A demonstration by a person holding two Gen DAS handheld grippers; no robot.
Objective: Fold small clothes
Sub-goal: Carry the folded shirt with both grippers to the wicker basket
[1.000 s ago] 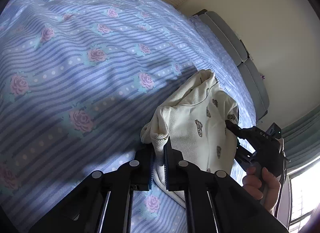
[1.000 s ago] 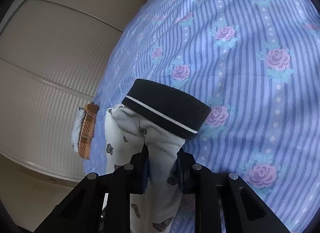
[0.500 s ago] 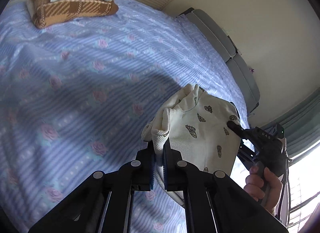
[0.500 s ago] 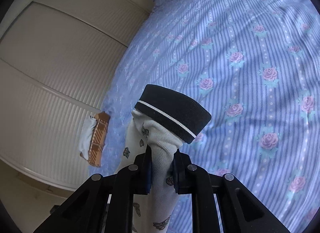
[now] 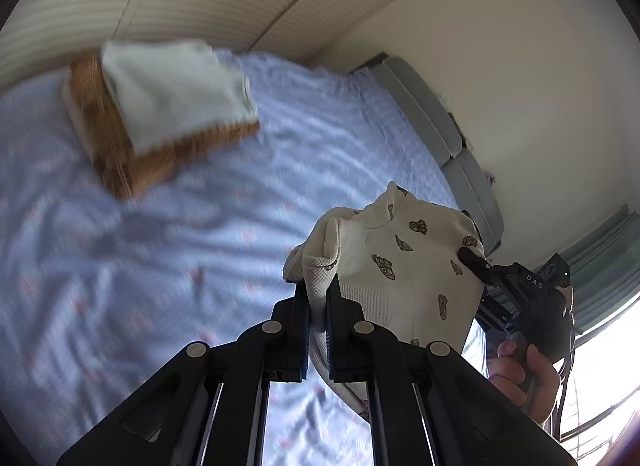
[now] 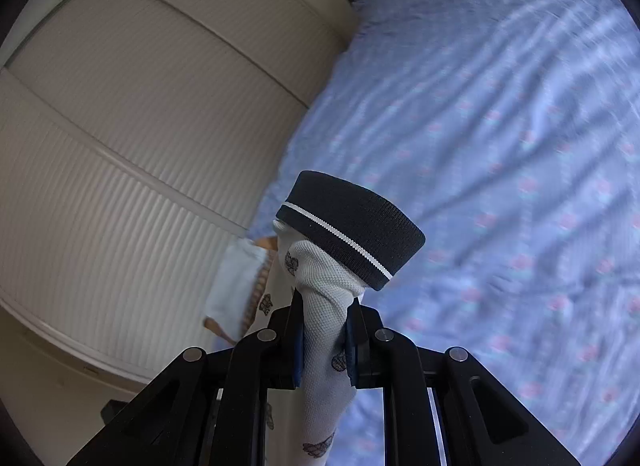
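Hanging clear of the bed (image 5: 168, 266), which wears a blue striped sheet with pink roses: one small cream waffle-knit garment (image 5: 400, 266) printed with brown figures, finished with a navy ribbed cuff (image 6: 352, 225) bearing a thin white stripe; left tool (image 5: 318, 306) clamped together on a bunched cream edge; right tool (image 6: 324, 326) clamped on the gathered fabric just below the cuff, gripped by a person's hand (image 5: 520, 374); folded white cloth (image 5: 172, 89) stacked on a folded brown plaid cloth (image 5: 108, 145) at the bed's far end, beside ribbed cream wardrobe doors (image 6: 120, 145).
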